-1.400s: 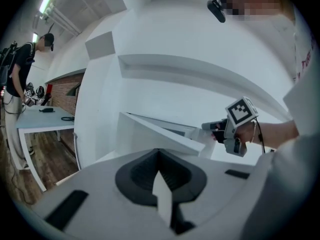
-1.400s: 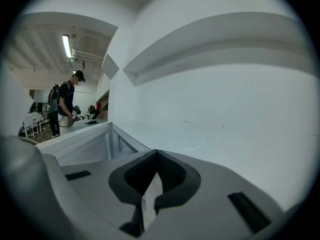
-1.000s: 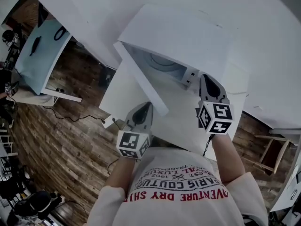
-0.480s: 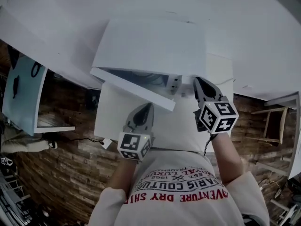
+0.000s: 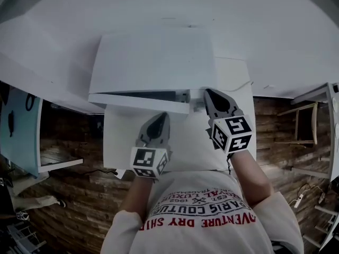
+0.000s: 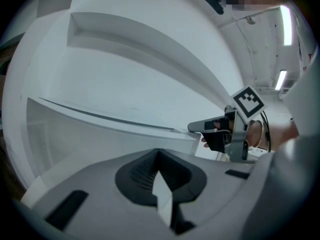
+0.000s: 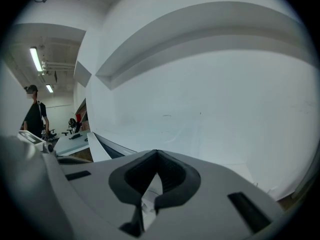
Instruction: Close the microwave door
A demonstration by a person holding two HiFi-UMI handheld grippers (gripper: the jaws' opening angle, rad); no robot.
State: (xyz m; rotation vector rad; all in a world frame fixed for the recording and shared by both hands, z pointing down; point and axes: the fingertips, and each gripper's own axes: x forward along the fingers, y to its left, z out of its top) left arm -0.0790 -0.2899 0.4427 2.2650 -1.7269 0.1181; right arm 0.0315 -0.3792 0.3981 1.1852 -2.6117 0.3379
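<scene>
The white microwave [image 5: 153, 57] stands on a white table [image 5: 183, 142] against the wall. Its door [image 5: 139, 102] is swung almost flat to the front, with only a thin dark gap above it. My left gripper [image 5: 160, 116] is shut with nothing in it, its tip just before the door's right part; the door face [image 6: 110, 134] fills the left gripper view. My right gripper [image 5: 208, 92] is shut and empty, its tip at the microwave's right front corner, past the door's free end. The right gripper [image 6: 220, 130] also shows beside the door's end. The door edge [image 7: 106, 147] lies left of the jaws.
Wooden floor [image 5: 69, 205] surrounds the table. A light-blue table [image 5: 18, 128] stands at the left and white furniture [image 5: 318, 97] at the right. A person [image 7: 35, 115] stands far off among desks. The white wall [image 5: 265, 30] runs behind the microwave.
The door has swung from wide open to nearly flat against the microwave's front. Both grippers followed it forward, and the head view turned to face the microwave squarely.
</scene>
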